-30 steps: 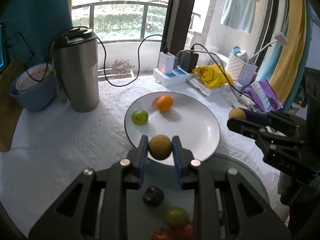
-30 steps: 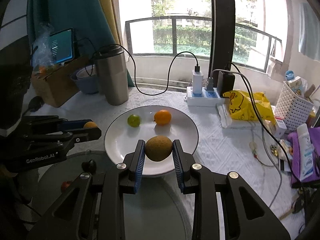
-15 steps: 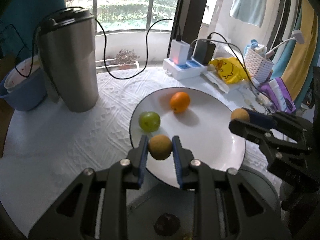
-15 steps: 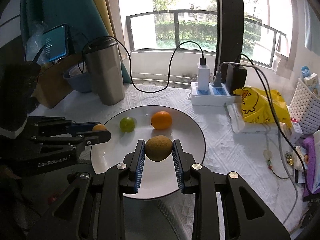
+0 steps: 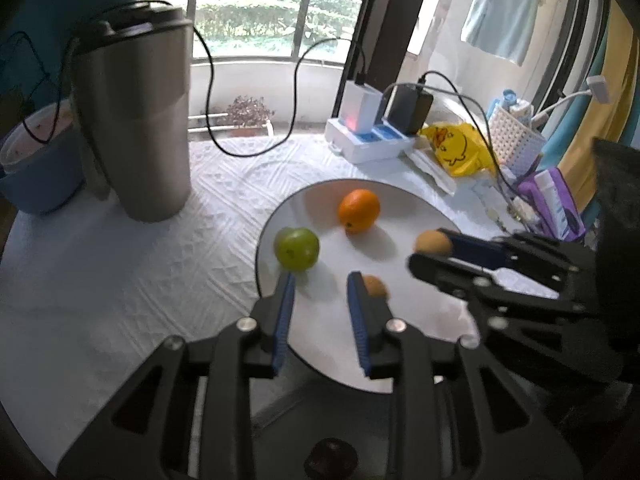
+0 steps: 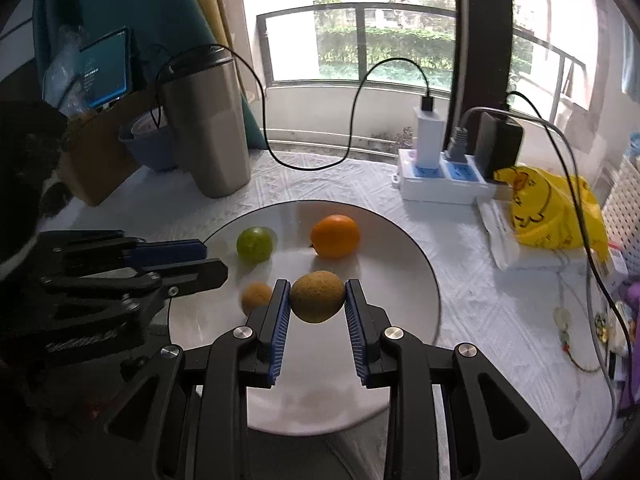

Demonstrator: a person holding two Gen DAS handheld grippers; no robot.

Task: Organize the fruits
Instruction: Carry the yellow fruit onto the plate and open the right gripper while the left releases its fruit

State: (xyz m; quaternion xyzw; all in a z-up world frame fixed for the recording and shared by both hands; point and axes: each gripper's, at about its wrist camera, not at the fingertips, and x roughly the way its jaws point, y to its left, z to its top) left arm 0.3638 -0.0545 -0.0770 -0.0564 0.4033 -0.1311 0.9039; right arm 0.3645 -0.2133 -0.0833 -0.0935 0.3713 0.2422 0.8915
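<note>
While the left claw opens empty, the right claw grips a brown fruit over the white plate

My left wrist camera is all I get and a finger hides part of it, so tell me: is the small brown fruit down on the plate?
Observer: Yes. The right wrist view shows the small brown fruit whole, on the plate, beside the left gripper, whose jaws are opening with nothing between them.
Operator: Is the right gripper's fruit gripped on both sides?
Observer: Yes, both pads of the right gripper press on the larger brown fruit, over the plate.
Operator: Is the green fruit touching my gripper?
Observer: No, that view shows a strip of bare plate between the green fruit and the left gripper.
</note>
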